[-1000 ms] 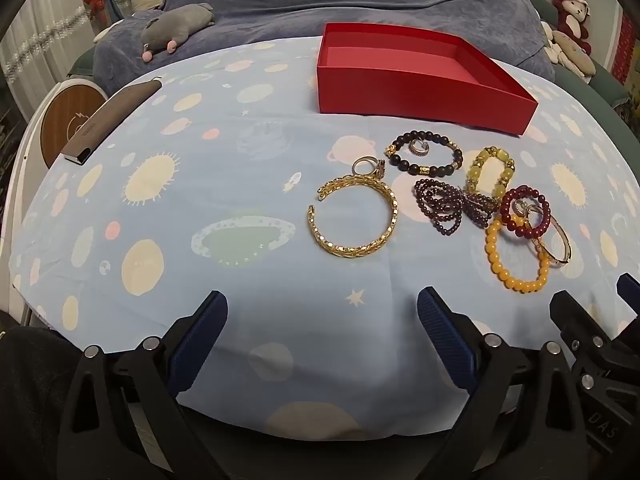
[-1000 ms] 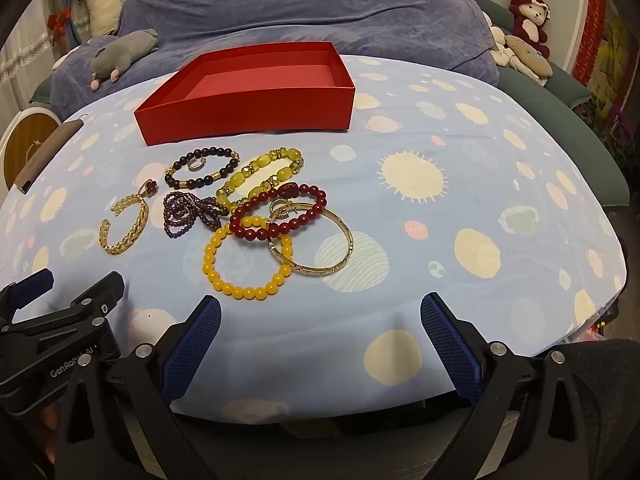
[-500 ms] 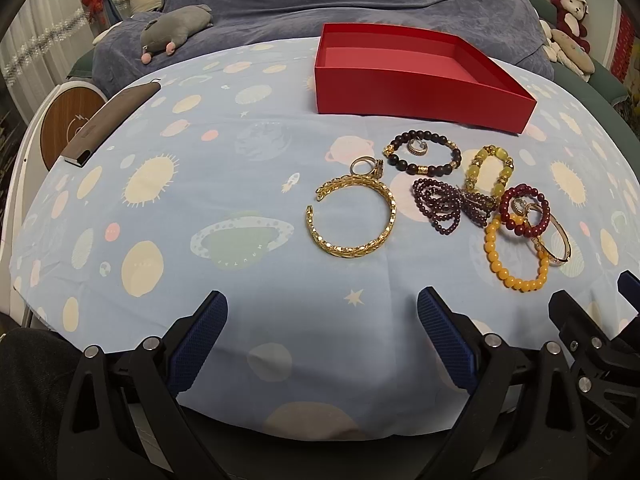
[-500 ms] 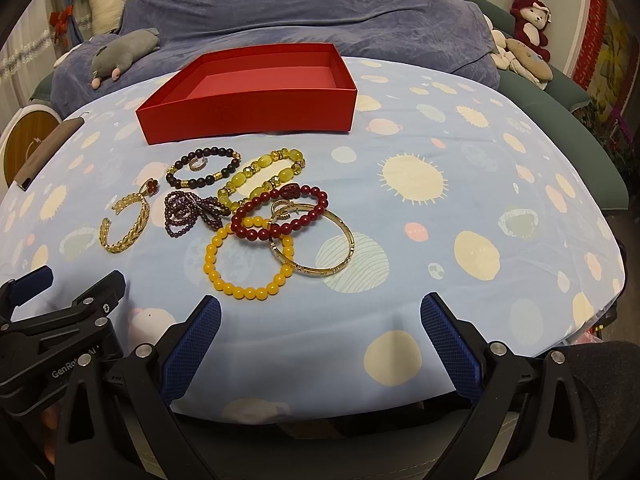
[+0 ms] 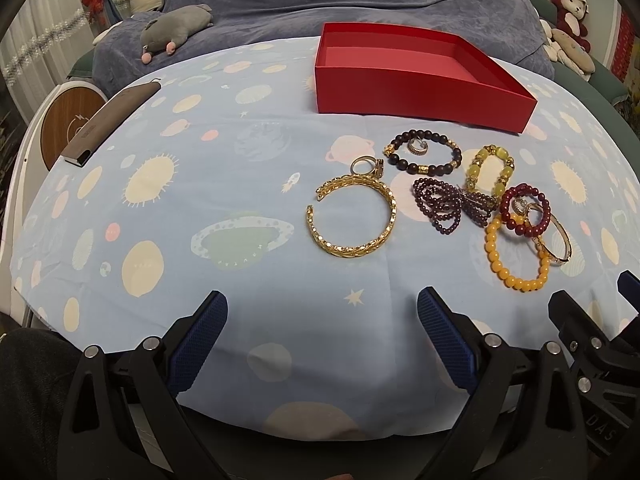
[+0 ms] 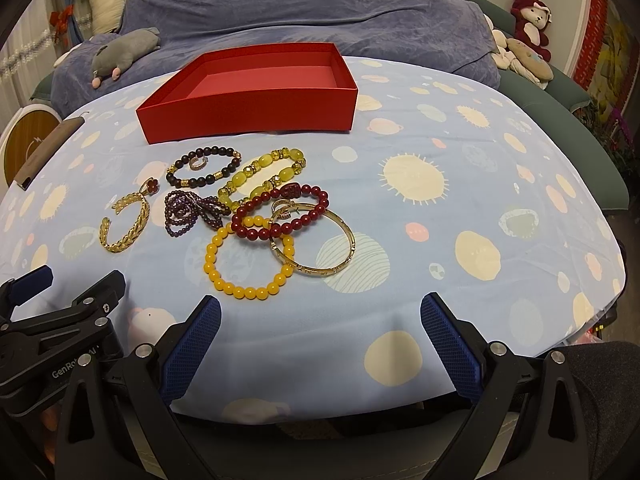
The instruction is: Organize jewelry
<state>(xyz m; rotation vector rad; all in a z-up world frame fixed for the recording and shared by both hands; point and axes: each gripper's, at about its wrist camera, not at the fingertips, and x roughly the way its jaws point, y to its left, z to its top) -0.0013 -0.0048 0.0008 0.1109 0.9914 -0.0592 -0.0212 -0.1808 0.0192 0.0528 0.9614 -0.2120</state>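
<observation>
Our left claw [image 5: 322,322] and right claw [image 6: 320,322] both hung released over the near edge of the surface [image 5: 240,152], blue pads wide apart and holding nothing. Each claw's frame was cut off at the bottom of its view, and the small rings among the beads were hard to make out. Ahead and to the right of the left claw lay the gold chain cuff [image 5: 352,216], a ring [image 5: 366,167] touching its far side. Ahead and to the left of the right claw, the yellow bead bracelet [image 6: 248,258] lay nearest, overlapped by the red bead bracelet [image 6: 282,212] and the thin gold bangle [image 6: 314,242]. Beyond them sat the purple bead tangle [image 6: 192,212], the green bead bracelet [image 6: 262,176] and the dark bead bracelet [image 6: 204,166] around a small ring. Farthest stood the open red box [image 6: 248,94], with nothing visible inside. Compared with a second earlier, the jewelry lay unmoved; the views had shifted only slightly.
</observation>
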